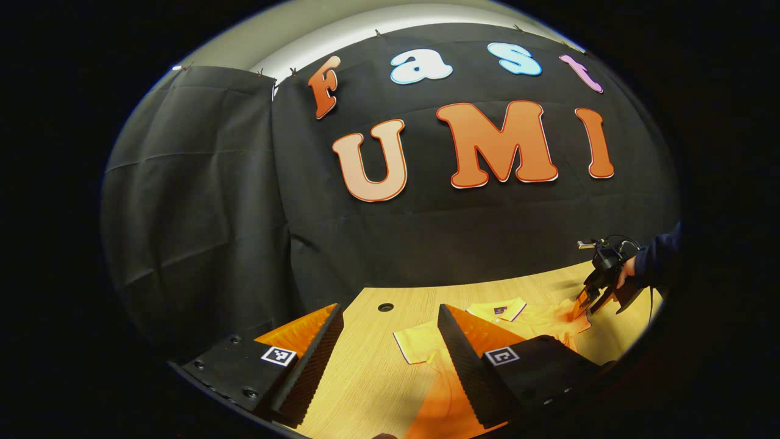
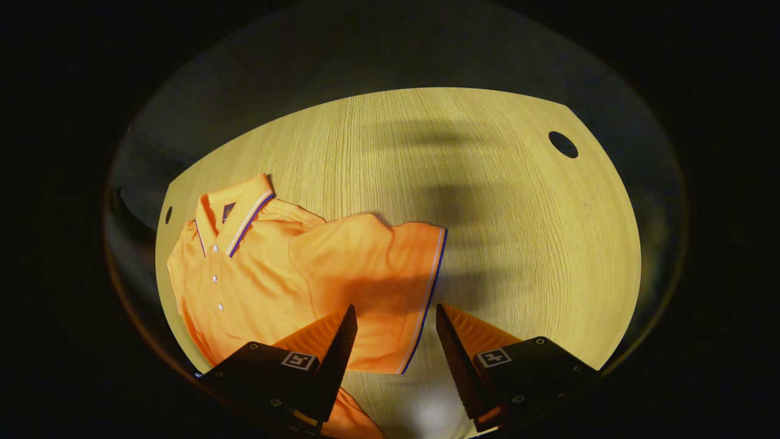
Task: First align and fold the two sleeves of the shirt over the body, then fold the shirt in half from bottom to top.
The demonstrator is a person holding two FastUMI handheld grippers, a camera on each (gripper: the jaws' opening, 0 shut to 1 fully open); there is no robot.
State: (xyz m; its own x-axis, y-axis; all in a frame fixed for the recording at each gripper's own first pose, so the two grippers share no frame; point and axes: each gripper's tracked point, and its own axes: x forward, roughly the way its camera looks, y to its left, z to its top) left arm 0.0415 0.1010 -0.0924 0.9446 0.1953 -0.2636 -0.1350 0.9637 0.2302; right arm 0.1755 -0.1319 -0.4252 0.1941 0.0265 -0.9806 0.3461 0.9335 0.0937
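Claw (image 2: 390,341) above ribbed-trim shirt (image 2: 292,274)

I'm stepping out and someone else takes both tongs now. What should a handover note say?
Left tongs: open, holding nothing, above the table beside the shirt.
Right tongs: open, hovering over the sleeve, its striped cuff between the fingers, not gripped.
Shirt: flat on the table, collar up, buttons showing.
Done: nothing sure; this sleeve lies spread out sideways.
Left: fold both sleeves over the body, then fold bottom to top.
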